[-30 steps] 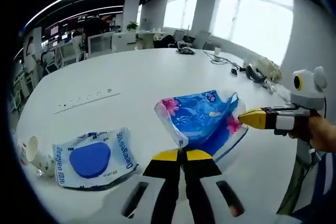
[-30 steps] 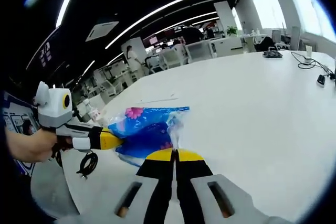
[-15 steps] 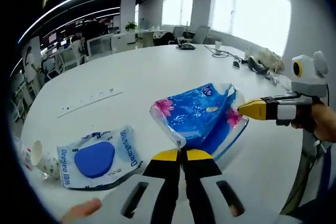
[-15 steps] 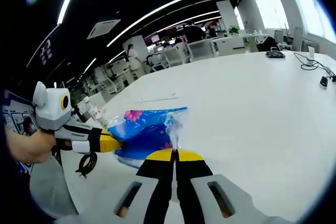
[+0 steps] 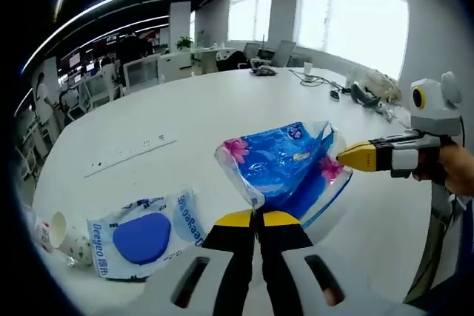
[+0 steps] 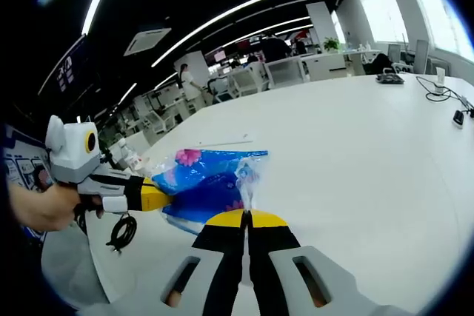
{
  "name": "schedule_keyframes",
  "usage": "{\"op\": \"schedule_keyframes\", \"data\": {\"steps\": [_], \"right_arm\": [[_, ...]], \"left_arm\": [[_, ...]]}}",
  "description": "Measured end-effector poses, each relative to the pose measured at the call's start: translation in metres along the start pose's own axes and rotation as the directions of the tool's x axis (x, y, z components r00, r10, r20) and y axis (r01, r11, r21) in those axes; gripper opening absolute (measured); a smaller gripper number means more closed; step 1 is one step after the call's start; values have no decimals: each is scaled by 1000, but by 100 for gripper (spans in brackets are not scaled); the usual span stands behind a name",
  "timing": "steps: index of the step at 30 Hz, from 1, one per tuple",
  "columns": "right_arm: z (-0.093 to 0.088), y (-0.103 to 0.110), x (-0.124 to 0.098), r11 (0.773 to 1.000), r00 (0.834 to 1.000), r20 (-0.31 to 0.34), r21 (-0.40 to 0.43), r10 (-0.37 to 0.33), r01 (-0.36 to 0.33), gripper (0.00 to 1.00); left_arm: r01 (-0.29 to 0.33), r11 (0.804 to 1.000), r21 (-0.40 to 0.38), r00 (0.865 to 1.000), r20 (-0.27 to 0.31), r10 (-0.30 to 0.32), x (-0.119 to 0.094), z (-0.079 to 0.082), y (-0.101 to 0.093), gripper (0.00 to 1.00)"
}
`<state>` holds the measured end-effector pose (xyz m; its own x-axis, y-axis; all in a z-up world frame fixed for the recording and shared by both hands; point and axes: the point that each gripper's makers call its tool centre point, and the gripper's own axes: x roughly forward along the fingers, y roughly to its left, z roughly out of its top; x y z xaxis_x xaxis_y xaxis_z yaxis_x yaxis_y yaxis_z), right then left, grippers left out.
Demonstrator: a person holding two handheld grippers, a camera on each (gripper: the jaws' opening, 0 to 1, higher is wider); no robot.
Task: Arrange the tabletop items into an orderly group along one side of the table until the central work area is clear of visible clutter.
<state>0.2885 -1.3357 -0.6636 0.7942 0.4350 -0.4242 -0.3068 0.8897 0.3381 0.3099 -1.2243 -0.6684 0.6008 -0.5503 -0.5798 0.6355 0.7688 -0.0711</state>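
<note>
Pinching blue packet [image 5: 285, 164] between both grippers.

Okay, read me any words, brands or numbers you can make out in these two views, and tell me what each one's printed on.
"Deeyeo": on the white and blue packet lying on the table, printed along more than one edge.
Small print on the blue floral packet, held between both grippers: too blurred to read.
Wall signs in the right gripper view: too small to read.

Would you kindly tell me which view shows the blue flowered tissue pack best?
The left gripper view: the blue flowered tissue pack faces the camera broadside, held at both ends by the left gripper and right gripper. In the right gripper view the pack appears smaller and foreshortened.
</note>
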Motion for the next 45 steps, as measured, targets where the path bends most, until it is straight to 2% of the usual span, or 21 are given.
{"op": "schedule_keyframes", "data": {"steps": [2, 5, 13, 19, 25, 28, 45], "right_arm": [[2, -2, 0, 1000, 1000, 7, 2, -3, 2, 0], [3, -3, 2, 1000, 1000, 7, 3, -3, 3, 0], [4, -4, 5, 1000, 1000, 10, 14, 0, -1, 0], [5, -3, 10, 1000, 1000, 7, 9, 4, -4, 0], [5, -3, 17, 1000, 1000, -1, 10, 5, -5, 0], [3, -5, 21, 1000, 1000, -8, 12, 3, -3, 0], [-15, -21, 43, 1000, 998, -69, 23, -12, 13, 0]], "left_arm": [[5, 1000, -16, 1000, -4, -5, 1, -1, 1, 1], [6, 1000, 13, 1000, 3, -6, 2, 0, 1, 1], [6, 1000, -8, 1000, 13, -6, 5, 4, 7, 1], [0, 1000, -26, 1000, 0, 0, 10, 2, 12, 1], [-11, 996, -89, 1000, -20, 9, 16, 0, 19, 1], [-17, 995, -95, 1000, -19, 15, 20, 0, 22, 2], [-34, 988, -151, 996, -87, 21, 47, -18, 29, 2]]}}
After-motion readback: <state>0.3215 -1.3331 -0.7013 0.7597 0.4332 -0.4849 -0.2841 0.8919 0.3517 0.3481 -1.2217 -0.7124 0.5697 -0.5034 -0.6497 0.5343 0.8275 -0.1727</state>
